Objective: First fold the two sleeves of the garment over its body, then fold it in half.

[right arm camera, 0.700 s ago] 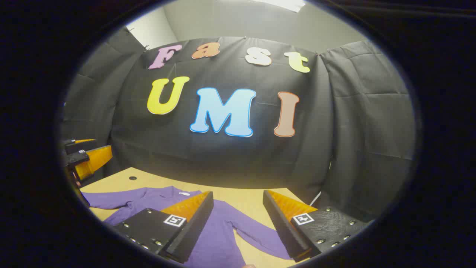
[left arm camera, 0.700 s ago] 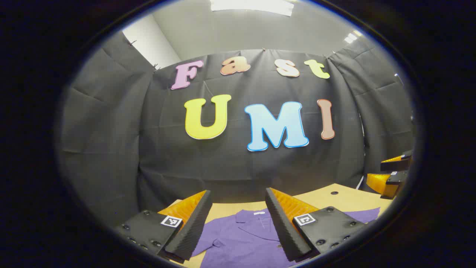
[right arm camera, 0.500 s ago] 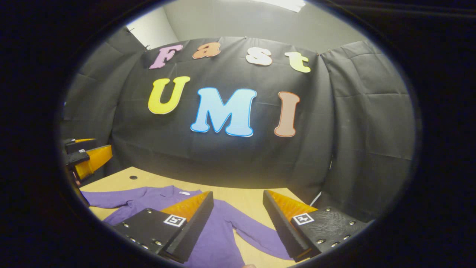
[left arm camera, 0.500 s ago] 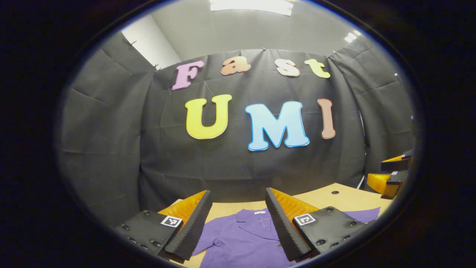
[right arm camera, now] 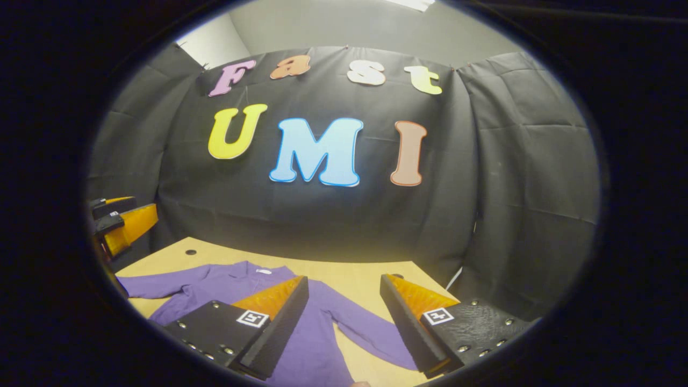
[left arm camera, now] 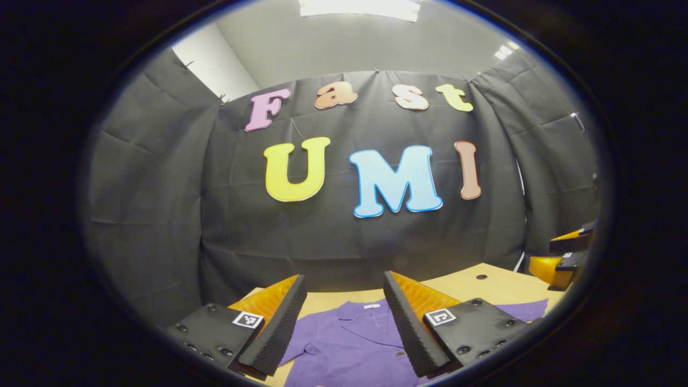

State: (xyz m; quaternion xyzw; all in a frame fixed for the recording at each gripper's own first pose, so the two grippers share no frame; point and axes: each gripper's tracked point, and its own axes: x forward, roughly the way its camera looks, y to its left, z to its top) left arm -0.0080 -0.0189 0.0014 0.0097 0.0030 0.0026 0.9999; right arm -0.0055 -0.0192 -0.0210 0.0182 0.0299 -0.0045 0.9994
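The left claw (left arm camera: 344,328) is wide open, with nothing between its two fingers (left arm camera: 277,336). It hangs above a purple shirt (left arm camera: 349,349) that lies flat on the wooden counter (left arm camera: 473,290). The shirt's collar (left arm camera: 360,317) points toward the black cloth wall (left arm camera: 161,215). The other claw (left arm camera: 564,258) pokes in at the right edge, well apart, also above the counter.

The shirt (right arm camera: 317,333) is solid purple all over, no print, with a tiny white tag at the collar. The surface (right arm camera: 355,274) is a plain light tan wood colour with a small dark hole near its far left. The wall (right arm camera: 527,161) is black cloth, and the ceiling is pale grey.
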